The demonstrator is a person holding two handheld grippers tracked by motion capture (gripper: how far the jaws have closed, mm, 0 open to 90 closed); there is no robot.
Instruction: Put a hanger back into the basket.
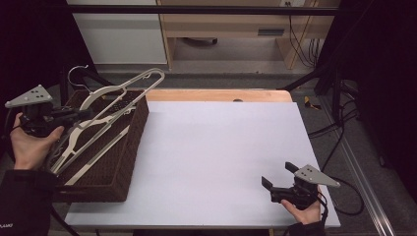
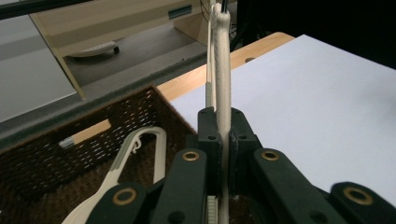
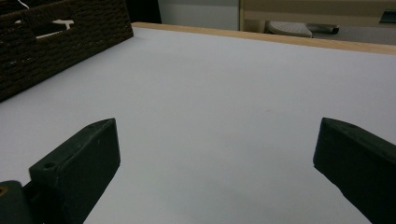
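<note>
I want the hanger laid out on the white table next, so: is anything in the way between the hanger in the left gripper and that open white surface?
Only the basket's near wall lies between. The left gripper is shut on the cream hanger, which already rises above the basket rim. The white tabletop beyond is bare up to the right gripper, open at the near right corner.

Left gripper: held at the left edge in the left hand, pointing level toward the right, fingers clamped tight together. Right gripper: held low at the near right in the right hand, fingers spread wide apart.
</note>
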